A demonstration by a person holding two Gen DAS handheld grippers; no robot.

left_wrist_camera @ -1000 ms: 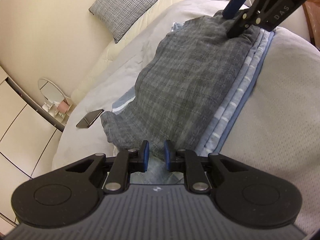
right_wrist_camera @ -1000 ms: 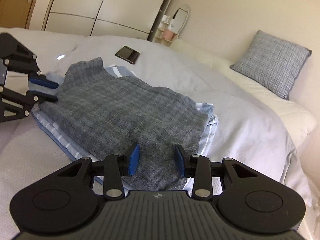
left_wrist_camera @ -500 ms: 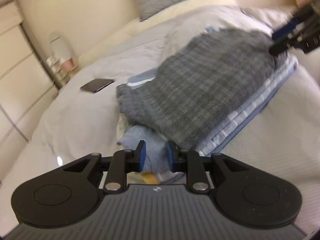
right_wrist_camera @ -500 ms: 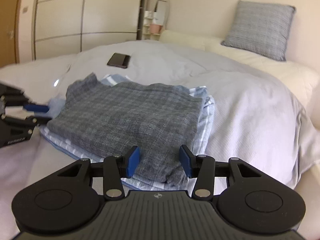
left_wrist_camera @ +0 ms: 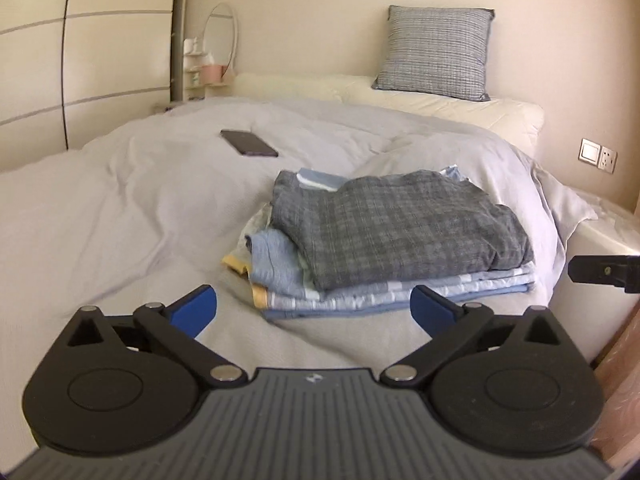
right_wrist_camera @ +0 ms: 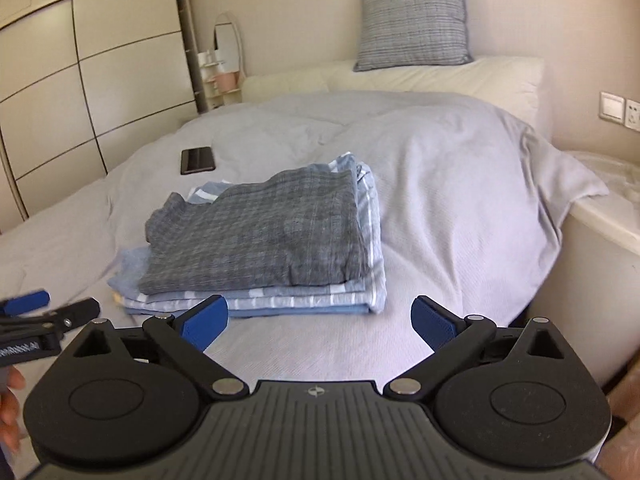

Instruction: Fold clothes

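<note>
On the bed (left_wrist_camera: pixel 140 216), both grippers (left_wrist_camera: pixel 314 306) (right_wrist_camera: pixel 320 320) are opening, empty, but a careless nudge could topple the loosely stacked pile (left_wrist_camera: pixel 384 240).

- The left wrist view looks forward and slightly down across the bed (left_wrist_camera: pixel 120 208) towards the pillow (left_wrist_camera: pixel 436 54), from near its foot.
- The right wrist view faces likewise, just right of it.
- Both share the folded stack (left_wrist_camera: pixel 392 236) (right_wrist_camera: pixel 264 240), phone (left_wrist_camera: pixel 249 143) (right_wrist_camera: pixel 197 160) and mirror (left_wrist_camera: pixel 222 40) (right_wrist_camera: pixel 228 46).
</note>
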